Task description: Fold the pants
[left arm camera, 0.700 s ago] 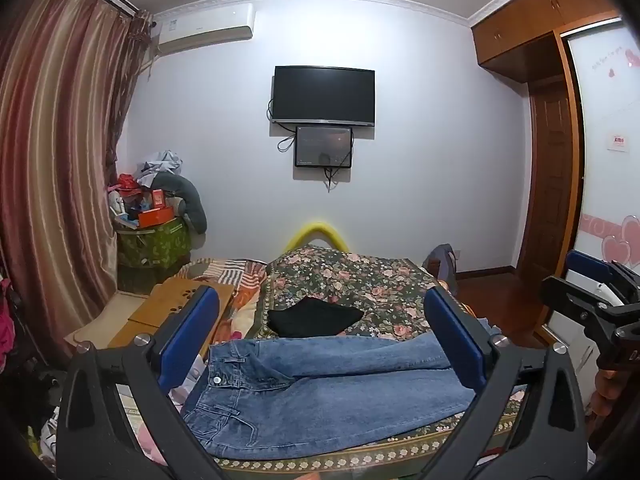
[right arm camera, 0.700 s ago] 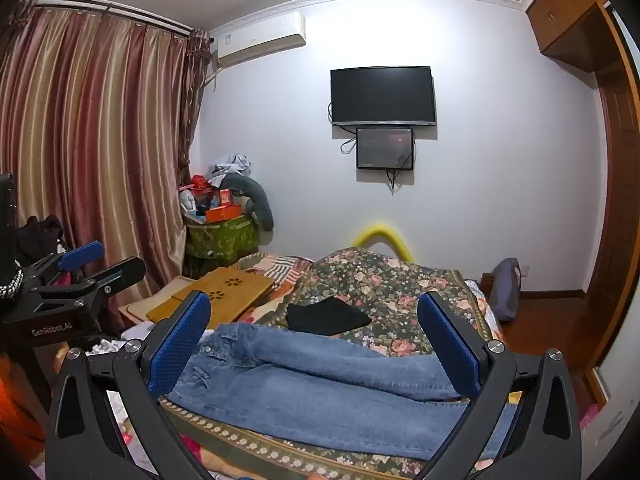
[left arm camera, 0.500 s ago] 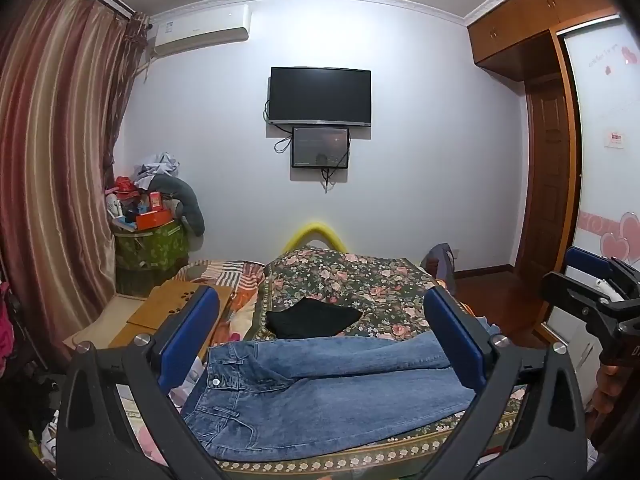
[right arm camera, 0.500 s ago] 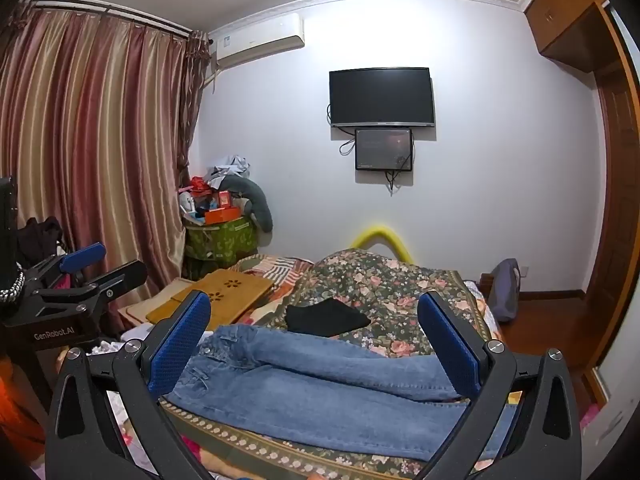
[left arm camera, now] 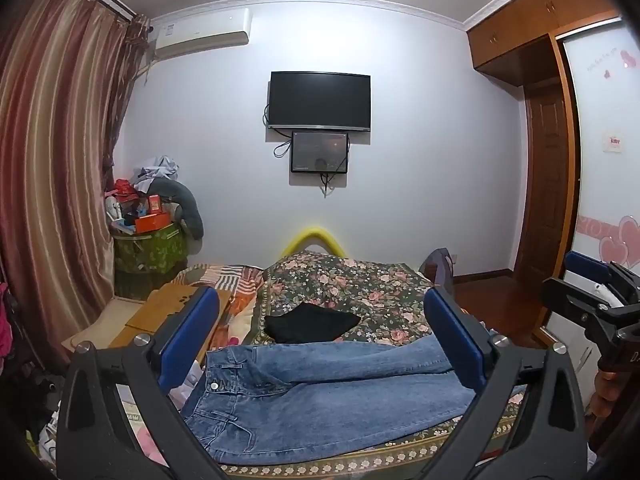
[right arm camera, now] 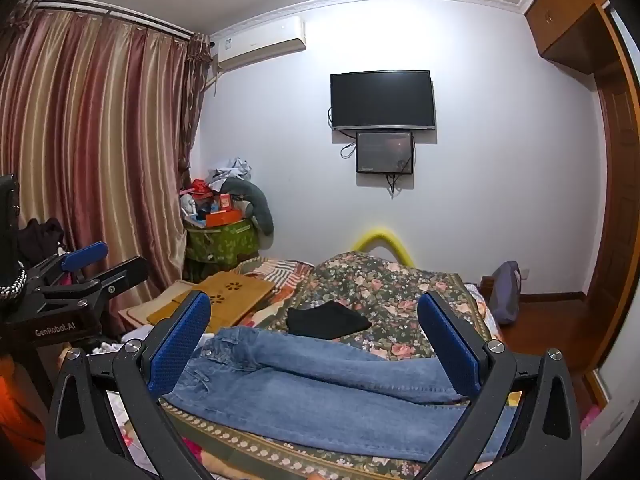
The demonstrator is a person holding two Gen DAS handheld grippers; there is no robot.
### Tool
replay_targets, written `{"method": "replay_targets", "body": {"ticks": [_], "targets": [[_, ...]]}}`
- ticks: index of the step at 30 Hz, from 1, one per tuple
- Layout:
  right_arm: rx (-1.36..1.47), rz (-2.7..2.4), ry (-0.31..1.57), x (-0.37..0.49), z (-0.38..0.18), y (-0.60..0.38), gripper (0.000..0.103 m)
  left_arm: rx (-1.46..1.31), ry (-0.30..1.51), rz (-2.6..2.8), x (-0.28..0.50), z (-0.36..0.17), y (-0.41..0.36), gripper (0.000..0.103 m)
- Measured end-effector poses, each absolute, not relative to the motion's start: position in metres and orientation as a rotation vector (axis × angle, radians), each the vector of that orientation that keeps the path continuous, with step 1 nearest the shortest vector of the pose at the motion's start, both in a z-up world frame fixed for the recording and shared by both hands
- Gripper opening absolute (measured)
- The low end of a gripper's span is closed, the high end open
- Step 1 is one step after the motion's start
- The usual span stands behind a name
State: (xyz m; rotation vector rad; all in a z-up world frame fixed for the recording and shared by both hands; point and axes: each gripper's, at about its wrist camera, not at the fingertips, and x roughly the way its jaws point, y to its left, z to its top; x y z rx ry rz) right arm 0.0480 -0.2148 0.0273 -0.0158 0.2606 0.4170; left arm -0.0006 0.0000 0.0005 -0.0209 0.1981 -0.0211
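The jeans [left arm camera: 328, 396] lie crosswise on the bed [left arm camera: 360, 288], waistband left, below both grippers; the left gripper [left arm camera: 320, 340] and right gripper [right arm camera: 316, 336] hover with jaws apart, empty.

Ahead of me stood the bed [left arm camera: 344, 280] under a dark floral cover [right arm camera: 400, 292]. The blue jeans [left arm camera: 320, 392] lay flat across its near edge, waistband toward my left and legs running right. Just behind them a black folded garment [left arm camera: 312, 322] rested on the cover. A striped blanket [right arm camera: 280, 272] lay along the bed's left side.
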Motion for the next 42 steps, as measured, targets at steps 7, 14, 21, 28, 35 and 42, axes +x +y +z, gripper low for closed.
{"method": "replay_targets", "body": {"ticks": [7, 14, 21, 28, 35, 42], "targets": [[-0.029, 0.404, 0.255, 0.0478, 0.0274, -0.2128, 0.103, -0.017, 0.196, -0.028, -0.0001, 0.0006, 0.0014, 0.103], [-0.032, 0.399, 0.253, 0.0470, 0.0277, -0.2125, 0.103, -0.021, 0.196, -0.029, 0.0022, 0.0003, 0.0043, 0.103], [-0.032, 0.400, 0.254, 0.0466, 0.0277, -0.2116, 0.103, -0.017, 0.194, -0.026, 0.0009, -0.0011, 0.0024, 0.103], [-0.029, 0.402, 0.255, 0.0465, 0.0272, -0.2115, 0.103, -0.011, 0.191, -0.022, 0.0011, -0.0022, 0.0034, 0.103], [-0.028, 0.403, 0.253, 0.0475, 0.0260, -0.2113, 0.103, -0.011, 0.184, -0.021, -0.0016, -0.0005, -0.0019, 0.103], [-0.027, 0.402, 0.254, 0.0474, 0.0265, -0.2116, 0.103, -0.009, 0.187, -0.025, -0.0022, -0.0007, -0.0009, 0.103]]}}
